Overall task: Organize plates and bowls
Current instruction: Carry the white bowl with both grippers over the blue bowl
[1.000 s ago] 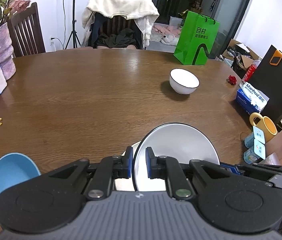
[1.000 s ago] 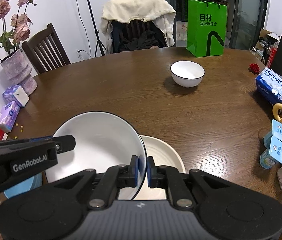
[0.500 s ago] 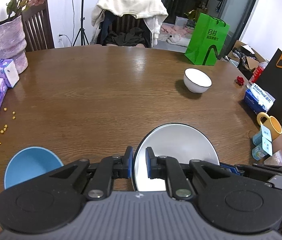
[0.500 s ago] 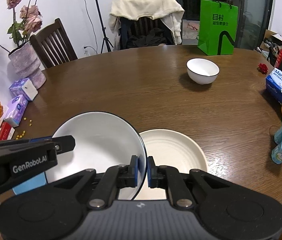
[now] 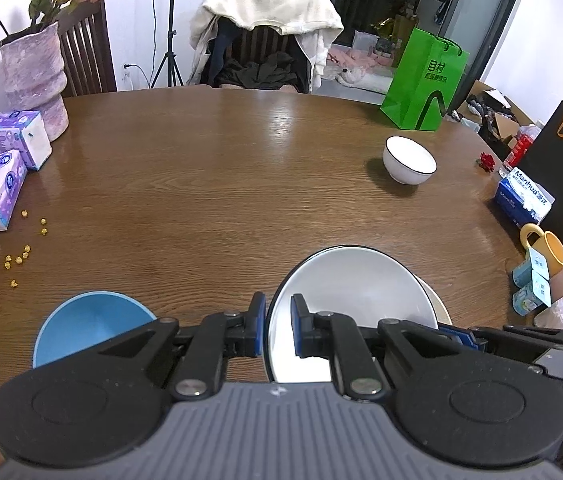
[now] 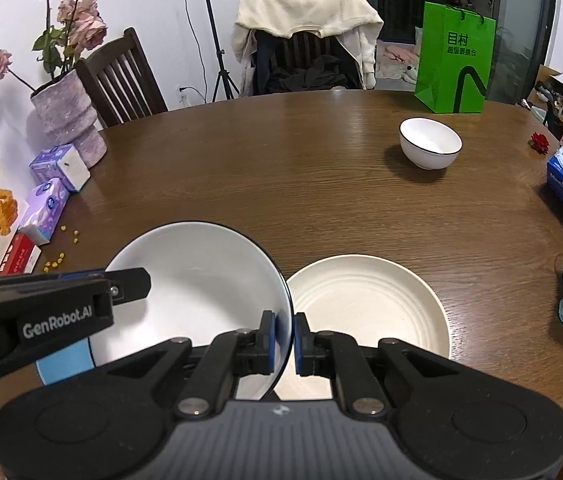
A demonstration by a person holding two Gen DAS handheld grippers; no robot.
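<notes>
Pinching opposite rims of the white plate (image 6: 201, 276), both grippers' blue pads (image 6: 268, 334).

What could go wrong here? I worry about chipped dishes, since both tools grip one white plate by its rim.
1. The left tool and right tool pinch opposite edges of the black-rimmed plate; uneven motion could twist it loose.
2. It hangs beside the cream plate and near the blue bowl, so lowering carelessly could knock rims together.
</notes>
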